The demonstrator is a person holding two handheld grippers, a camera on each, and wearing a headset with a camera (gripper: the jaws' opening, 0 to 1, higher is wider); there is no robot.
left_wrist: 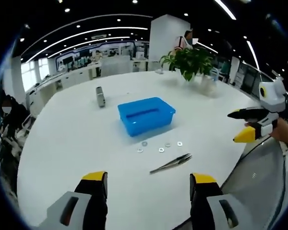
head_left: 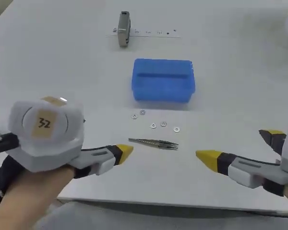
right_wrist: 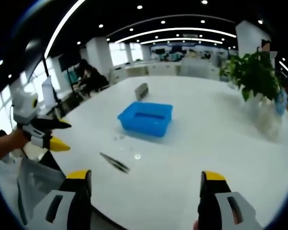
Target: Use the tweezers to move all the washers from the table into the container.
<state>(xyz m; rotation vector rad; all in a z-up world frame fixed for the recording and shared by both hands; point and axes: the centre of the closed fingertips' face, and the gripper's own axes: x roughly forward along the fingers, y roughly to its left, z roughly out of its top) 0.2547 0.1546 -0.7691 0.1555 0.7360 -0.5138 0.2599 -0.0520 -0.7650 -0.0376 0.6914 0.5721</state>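
The tweezers [head_left: 153,143] lie flat on the bench [head_left: 62,72], their long axis running left to right across the near edge. I cannot tell which end carries the tips. Just beyond them five washers [head_left: 153,126] are scattered in a loose row, and farther still stands the blue container [head_left: 163,80], open and apparently empty. The left hand-held gripper [left_wrist: 148,179] has its jaws spread wide with nothing between them. Its yellow tip sits just near and left of the tweezers' left end. The right hand-held gripper [right_wrist: 145,176] is equally wide open and empty, hovering near and to the right of the other end, a little farther off. The left looks marginally closer, so the pickup probably means closing across the narrow width, not along the length.
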